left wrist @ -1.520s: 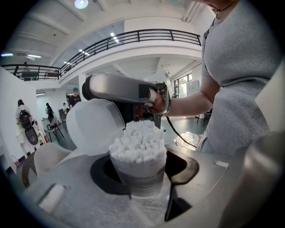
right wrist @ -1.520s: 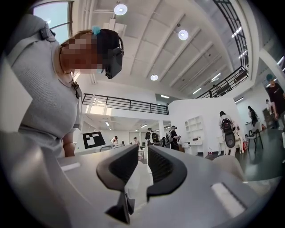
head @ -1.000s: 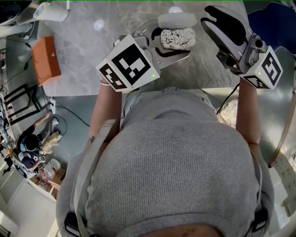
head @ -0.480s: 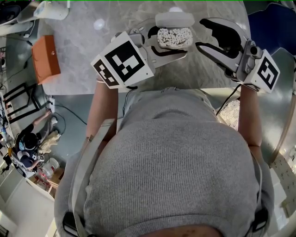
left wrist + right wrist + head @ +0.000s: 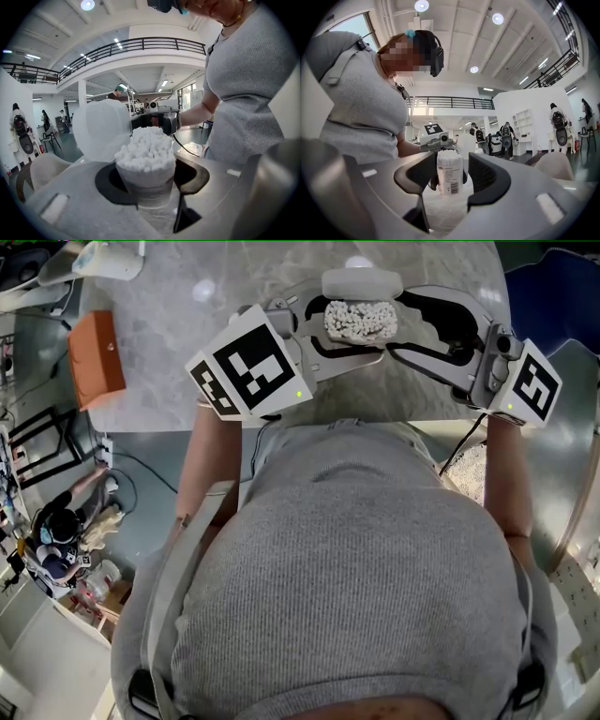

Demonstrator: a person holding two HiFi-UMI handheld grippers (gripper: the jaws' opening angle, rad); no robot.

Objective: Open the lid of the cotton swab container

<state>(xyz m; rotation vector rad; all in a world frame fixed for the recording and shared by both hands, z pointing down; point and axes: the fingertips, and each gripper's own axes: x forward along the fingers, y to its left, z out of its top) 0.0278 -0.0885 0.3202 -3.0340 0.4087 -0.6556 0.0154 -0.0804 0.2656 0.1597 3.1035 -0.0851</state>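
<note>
Nearest: the person's grey ribbed knit top (image 5: 356, 549), with 2 bare forearms running out from it. Each gripper carries a white cube with black square markers. The left gripper (image 5: 345, 332), grey moulded plastic with black pads, is clamped on the cotton swab container (image 5: 149, 190), a clear round plastic tub. The tub stands upright, long axis vertical, open mouth up, packed with white fluffy swab heads (image 5: 145, 150). Its translucent domed lid (image 5: 101, 129) is tipped back off the mouth, on the far side in the head view. The right gripper (image 5: 405, 324) points in from the right, its jaws spread wide and just now opening. The tub shows in the gap between them, and the pads are not pressing on it. In the right gripper view the tub's side carries a white label with fine print and a barcode, too small to read. Below is a grey marbled table top (image 5: 187, 343). Farther left lies a flat orange rectangular pouch (image 5: 94, 357).
</note>
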